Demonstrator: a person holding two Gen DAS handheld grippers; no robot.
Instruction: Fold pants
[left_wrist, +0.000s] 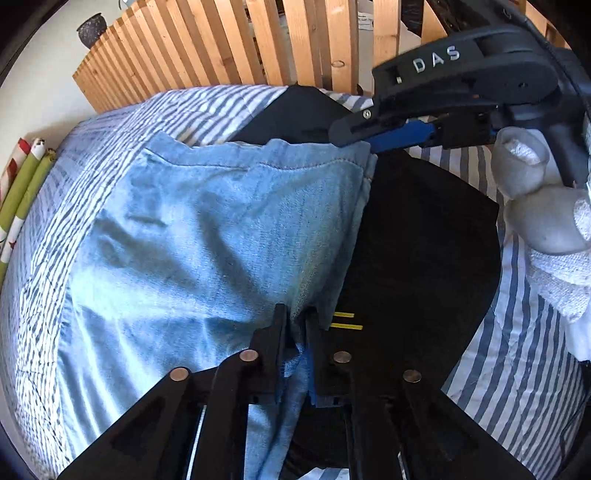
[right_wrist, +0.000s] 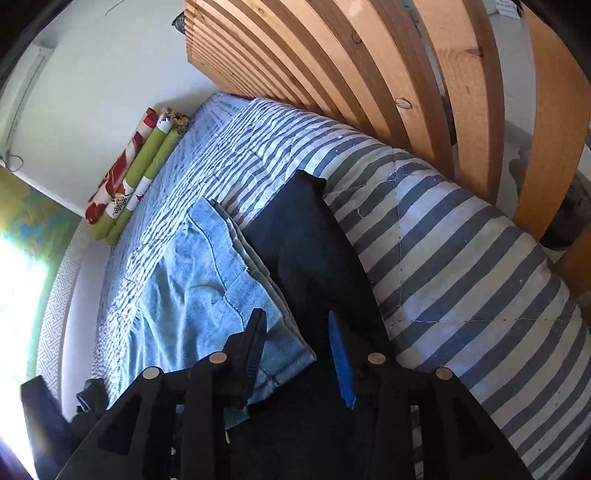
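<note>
light blue pants lie on a striped bed. the left gripper pinches their edge at lower centre; the right gripper stands spread, holding nothing. keep the layers aligned while folding.

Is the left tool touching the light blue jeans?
Touching. The left wrist view shows the left tool pinching a fold of the light blue jeans between its fingertips.

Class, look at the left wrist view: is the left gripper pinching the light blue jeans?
Yes. The left gripper has its two black fingers closed on a fold of the light blue jeans.
</note>
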